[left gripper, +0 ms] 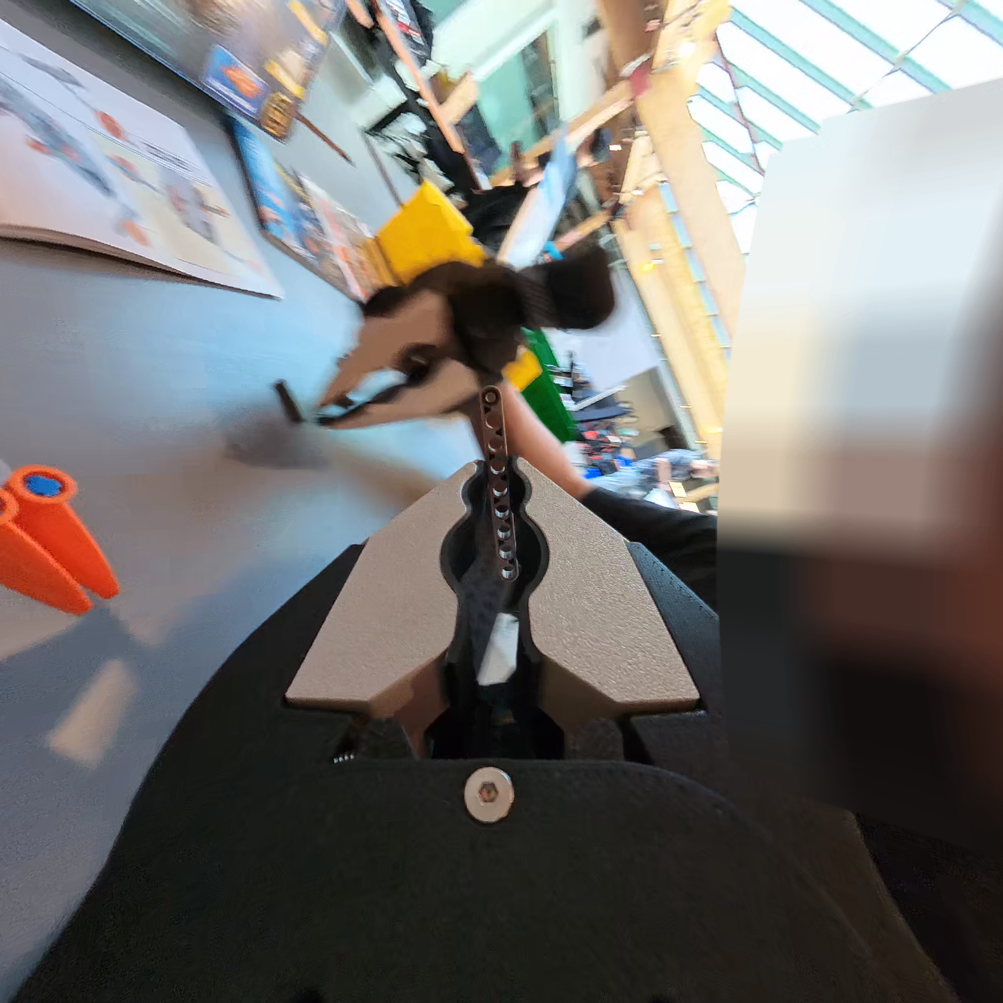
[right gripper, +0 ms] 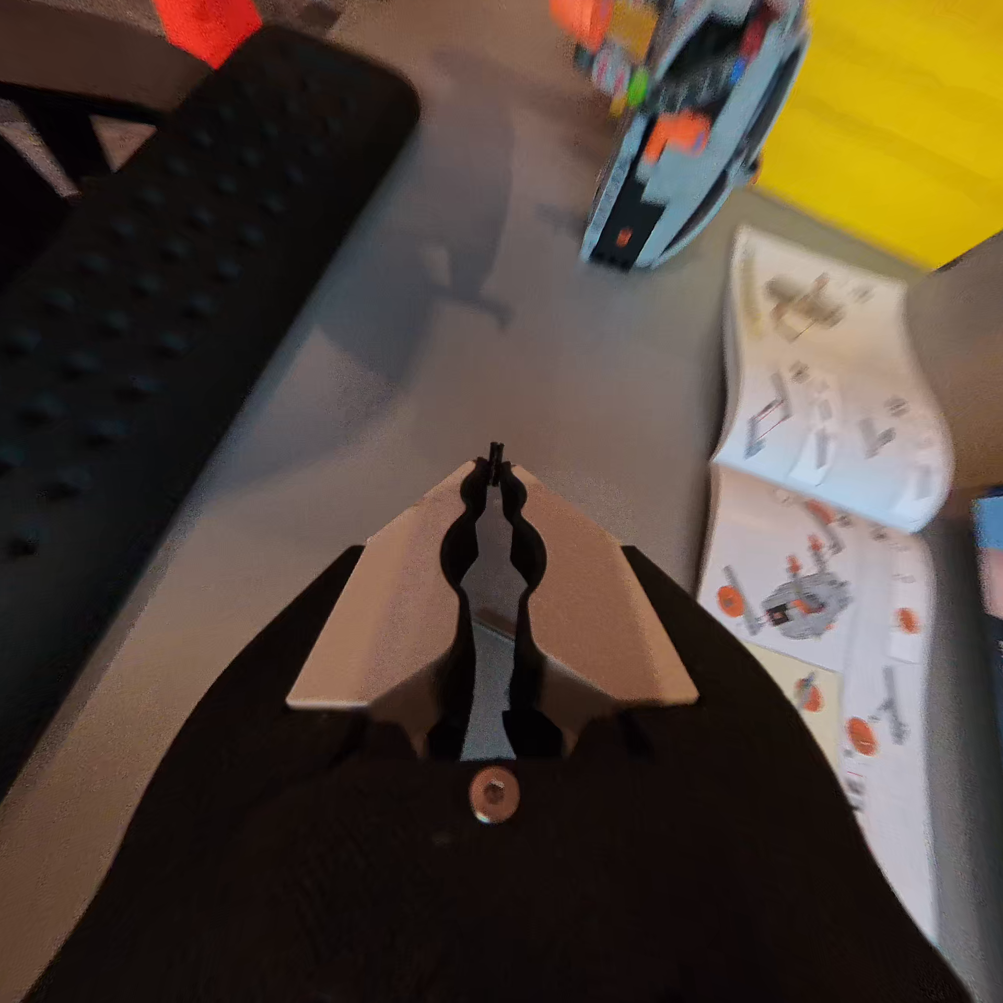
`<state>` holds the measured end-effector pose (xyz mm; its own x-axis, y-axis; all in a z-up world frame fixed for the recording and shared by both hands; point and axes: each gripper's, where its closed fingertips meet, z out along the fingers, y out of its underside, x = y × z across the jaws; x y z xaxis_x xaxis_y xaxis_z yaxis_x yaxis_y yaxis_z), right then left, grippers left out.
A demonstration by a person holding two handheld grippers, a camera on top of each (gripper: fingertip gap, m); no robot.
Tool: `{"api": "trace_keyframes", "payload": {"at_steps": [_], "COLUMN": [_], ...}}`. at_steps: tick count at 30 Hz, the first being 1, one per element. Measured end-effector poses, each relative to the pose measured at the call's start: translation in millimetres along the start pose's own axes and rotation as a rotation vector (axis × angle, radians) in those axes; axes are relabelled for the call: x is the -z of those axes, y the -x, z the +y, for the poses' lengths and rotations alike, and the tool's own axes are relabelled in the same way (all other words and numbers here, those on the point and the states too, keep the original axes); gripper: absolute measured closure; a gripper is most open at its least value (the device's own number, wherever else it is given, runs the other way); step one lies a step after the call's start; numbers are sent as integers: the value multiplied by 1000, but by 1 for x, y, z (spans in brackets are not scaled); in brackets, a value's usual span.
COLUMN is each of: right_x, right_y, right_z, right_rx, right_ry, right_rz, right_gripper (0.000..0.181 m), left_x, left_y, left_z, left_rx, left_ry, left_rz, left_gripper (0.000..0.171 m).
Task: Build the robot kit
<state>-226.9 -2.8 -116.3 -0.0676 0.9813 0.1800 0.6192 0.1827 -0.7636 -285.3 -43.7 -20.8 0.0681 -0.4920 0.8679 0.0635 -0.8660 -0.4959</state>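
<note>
Beam: grey plastic strip with a row of round holes [left gripper: 499, 483], clamped between the two fingers of the left gripper [left gripper: 495, 467]; its upper end sticks out past the fingertips, its lower end sits in the hollow between them. It is held up off the desk.
Left gripper: clenched on the beam, tan fingers nearly meeting around it, tilted so the desk [left gripper: 163, 515] runs up the left side of the view.
Pin: small black peg [right gripper: 495, 461] pinched at the very tips of the right gripper [right gripper: 494, 471], poking just beyond them.
Right gripper: clenched on the pin, hanging above the bare desk [right gripper: 570, 391]; in the left wrist view it shows farther off, blurred [left gripper: 391, 380], low over the desk.
Booklet: open instruction pages [right gripper: 825, 488] lying flat on the desk to the right of the right gripper; also seen at the upper left of the left wrist view [left gripper: 125, 179].
Model: partly built grey, black and orange brick model [right gripper: 678, 163] on the desk beyond the booklet, too blurred for detail.
Yellow bin: [right gripper: 895, 108] just behind the model.
Black mat: studded dark pad [right gripper: 179, 260] on the left side of the desk.
Orange tubes: two orange cone-shaped pieces [left gripper: 49, 537] lying on the desk, well apart from the left gripper.
</note>
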Motion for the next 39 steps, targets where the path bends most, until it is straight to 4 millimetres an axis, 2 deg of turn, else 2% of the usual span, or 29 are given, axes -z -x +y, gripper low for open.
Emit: {"api": "trace_keyframes", "payload": {"at_steps": [2, 5, 8, 12, 18, 32, 39], "right_x": [8, 17, 22, 29, 32, 38, 39], "right_y": [6, 13, 15, 15, 20, 15, 14], "right_z": [-24, -55, -67, -74, -87, -84, -85], "right_rx": [66, 81, 71, 100, 67, 139, 227], "right_ry": [-53, -123, -143, -168, -260, -189, -134], "right_rz": [129, 292, 428, 563, 554, 689, 757], "right_gripper": [179, 179, 179, 179, 178, 179, 179], "left_x": [-4, -13, -20, -23, -32, -41, -42], "left_y": [8, 13, 14, 14, 13, 8, 6], "left_z": [1, 4, 6, 5, 7, 4, -1], "left_rx": [-41, -20, 28, 38, 64, 81, 81], "left_ry": [-18, -44, -75, -118, -120, -176, -248], "left_rz": [-49, -21, 34, 62, 87, 126, 145], "left_gripper": [166, 166, 166, 166, 166, 166, 166]}}
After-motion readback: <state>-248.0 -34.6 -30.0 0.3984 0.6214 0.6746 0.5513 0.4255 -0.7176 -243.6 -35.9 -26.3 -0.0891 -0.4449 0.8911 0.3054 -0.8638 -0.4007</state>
